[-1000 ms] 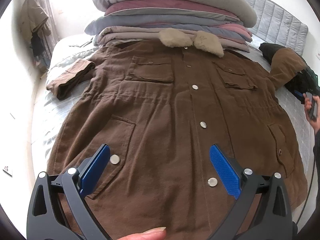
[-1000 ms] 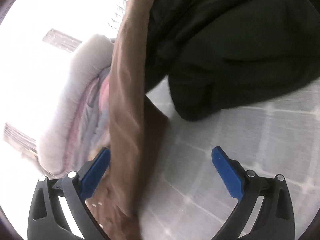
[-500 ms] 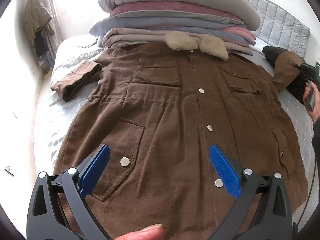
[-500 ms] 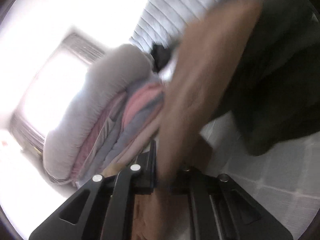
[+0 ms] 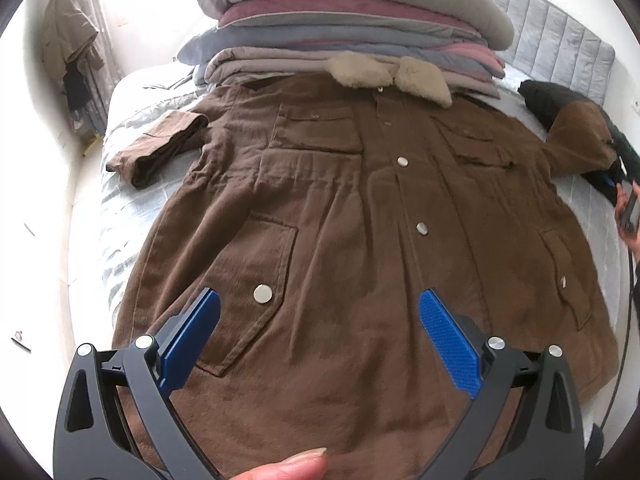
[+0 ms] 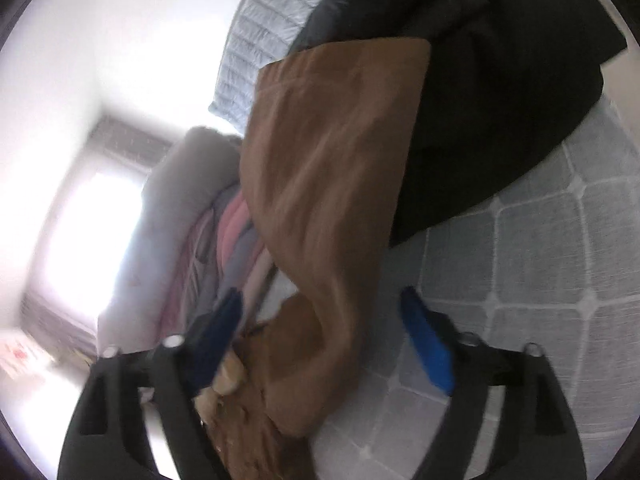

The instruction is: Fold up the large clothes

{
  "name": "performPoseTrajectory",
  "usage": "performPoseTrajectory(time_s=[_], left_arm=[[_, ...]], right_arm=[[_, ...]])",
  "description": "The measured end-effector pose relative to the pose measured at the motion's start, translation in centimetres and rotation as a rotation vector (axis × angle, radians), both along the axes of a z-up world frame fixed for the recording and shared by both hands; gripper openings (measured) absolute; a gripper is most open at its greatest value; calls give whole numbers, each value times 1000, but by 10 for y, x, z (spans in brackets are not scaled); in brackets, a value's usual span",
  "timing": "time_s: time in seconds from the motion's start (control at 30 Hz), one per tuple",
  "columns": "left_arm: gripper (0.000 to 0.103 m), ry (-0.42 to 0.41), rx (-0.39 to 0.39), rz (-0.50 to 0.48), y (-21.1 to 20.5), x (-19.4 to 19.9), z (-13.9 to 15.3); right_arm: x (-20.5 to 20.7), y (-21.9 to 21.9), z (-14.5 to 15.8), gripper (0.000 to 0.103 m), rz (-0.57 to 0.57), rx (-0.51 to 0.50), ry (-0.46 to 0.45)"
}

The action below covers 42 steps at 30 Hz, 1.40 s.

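A large brown coat [image 5: 340,216] with a beige fur collar [image 5: 384,74] lies face up and spread flat on the bed. Its left sleeve [image 5: 160,146] lies folded out to the left. Its right sleeve [image 5: 580,140] rests on a black garment at the far right. My left gripper [image 5: 320,320] is open and empty, hovering above the coat's lower front. In the right wrist view, the right gripper [image 6: 324,320] is open, and the brown sleeve [image 6: 328,184] runs between its blue fingers without being clamped.
A tall stack of folded quilts [image 5: 352,24] stands at the head of the bed behind the collar. A black garment [image 6: 500,92] lies on the grey quilted bedspread [image 6: 540,280]. A padded headboard [image 5: 560,52] is at the back right. Clothes hang at the far left [image 5: 68,44].
The right gripper shut on the brown sleeve half a second ago and has now opened again, with the sleeve still between its fingers. The left gripper stayed open and drifted slightly back over the coat.
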<state>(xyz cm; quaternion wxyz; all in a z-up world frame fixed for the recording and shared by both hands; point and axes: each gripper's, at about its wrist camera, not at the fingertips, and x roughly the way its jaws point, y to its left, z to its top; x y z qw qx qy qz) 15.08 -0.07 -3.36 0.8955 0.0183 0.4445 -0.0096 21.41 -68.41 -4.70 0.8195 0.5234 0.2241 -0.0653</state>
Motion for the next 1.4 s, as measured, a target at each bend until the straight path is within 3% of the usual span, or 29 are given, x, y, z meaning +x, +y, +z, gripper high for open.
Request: performPoseTrajectory(time_s=[0.1, 0.2, 0.3, 0.37, 0.43, 0.47, 0.5, 0.57, 0.7, 0.77, 0.83, 0.9, 0.97, 1.0, 1.03, 1.1, 1.23, 1.3, 1.4], left_arm=[[96, -3, 11, 7, 3, 4, -5], [96, 8, 15, 7, 4, 11, -14], [96, 37, 17, 9, 4, 16, -25], [96, 42, 27, 11, 2, 18, -28], [96, 44, 31, 10, 1, 20, -30], [96, 45, 32, 10, 0, 21, -30], [96, 45, 32, 10, -1, 21, -30], [96, 44, 29, 10, -2, 21, -30], [96, 37, 13, 8, -2, 19, -27], [96, 31, 5, 10, -1, 16, -24], [96, 30, -2, 12, 0, 12, -20], [96, 23, -12, 9, 3, 5, -13], [96, 11, -13, 8, 5, -2, -6], [96, -1, -17, 4, 7, -8, 0], [96, -7, -20, 1, 8, -12, 4], [96, -17, -23, -9, 10, -20, 9], [96, -15, -35, -39, 10, -36, 13], [96, -17, -40, -47, 8, -44, 14], [96, -32, -22, -56, 4, -60, 19]], right_arm=[[-2, -9, -13, 87, -81, 41, 2], [6, -19, -35, 87, -65, 108, -4], [21, -26, -40, 87, -23, 136, -90], [30, -24, -32, 83, -5, 102, -144], [37, -26, -23, 48, 17, 63, -145], [40, -26, -17, 19, 18, 42, -131], [39, -25, -9, 5, 15, 8, -129], [31, -17, 13, 4, 21, -88, -166], [-23, 10, 40, 4, -33, -233, -253], [-42, 11, 26, 4, -114, -245, -185], [-40, -5, -17, 8, -157, -137, -8], [-37, -30, -75, 44, -184, 55, 234], [-59, -43, -99, 35, -228, 187, 141], [-71, -43, -96, 37, -267, 174, 159], [-76, -40, -89, 40, -276, 145, 186], [-85, -22, -69, 59, -255, 58, 229], [-115, 39, -30, 62, -17, -123, 204], [-123, 97, -7, 73, 108, -241, 169], [-152, 196, 26, 78, 264, -488, 143]])
